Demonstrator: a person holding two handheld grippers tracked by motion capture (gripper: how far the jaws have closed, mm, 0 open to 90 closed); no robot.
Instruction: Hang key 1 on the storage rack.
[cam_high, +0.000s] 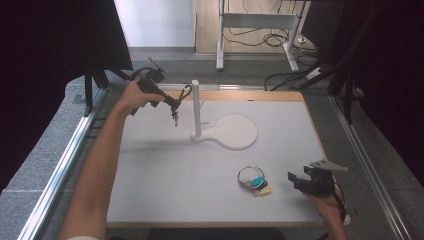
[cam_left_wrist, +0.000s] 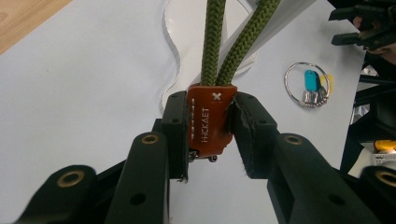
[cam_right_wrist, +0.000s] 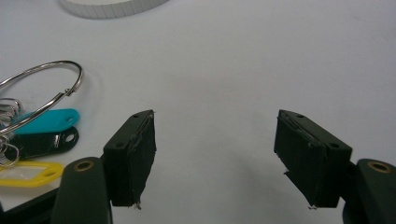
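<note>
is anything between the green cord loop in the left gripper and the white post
Nothing visible. The left gripper is shut on the orange tab of the green cord loop, held up beside the white post near its top. The key ring lies far off, by the open right gripper.

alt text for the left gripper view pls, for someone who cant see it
The left gripper grips an orange leather tag between its two black jaws, and an olive-green cord loop runs up from the tag. Beneath lies a white table with the edge of a white stand base; to the right rests a key ring with coloured tags.
</note>
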